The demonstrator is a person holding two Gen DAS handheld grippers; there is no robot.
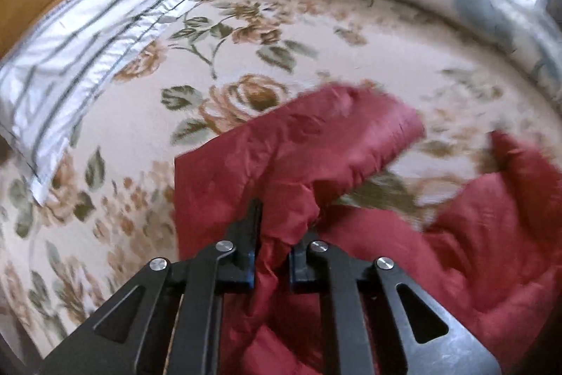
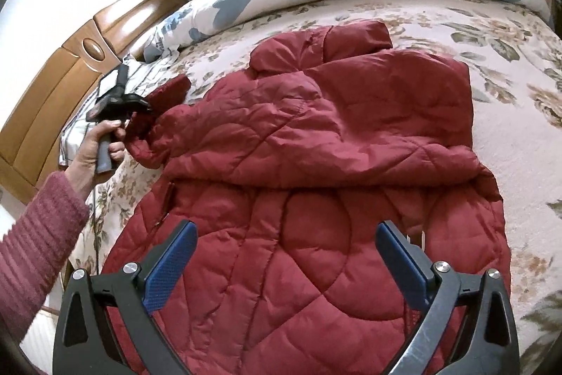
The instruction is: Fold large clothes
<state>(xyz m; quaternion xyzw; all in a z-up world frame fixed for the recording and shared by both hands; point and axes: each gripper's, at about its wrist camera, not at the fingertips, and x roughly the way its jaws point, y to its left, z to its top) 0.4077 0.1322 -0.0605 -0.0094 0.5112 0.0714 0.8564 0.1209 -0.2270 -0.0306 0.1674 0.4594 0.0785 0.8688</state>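
Now the left gripper (image 1: 272,245) has its fingers pinching the sleeve (image 1: 316,136) of the red jacket (image 2: 316,164), which lies spread on the bed (image 2: 509,143). Just beyond the right gripper's (image 2: 286,255) spread fingers lies the jacket's quilted body, not gripped.
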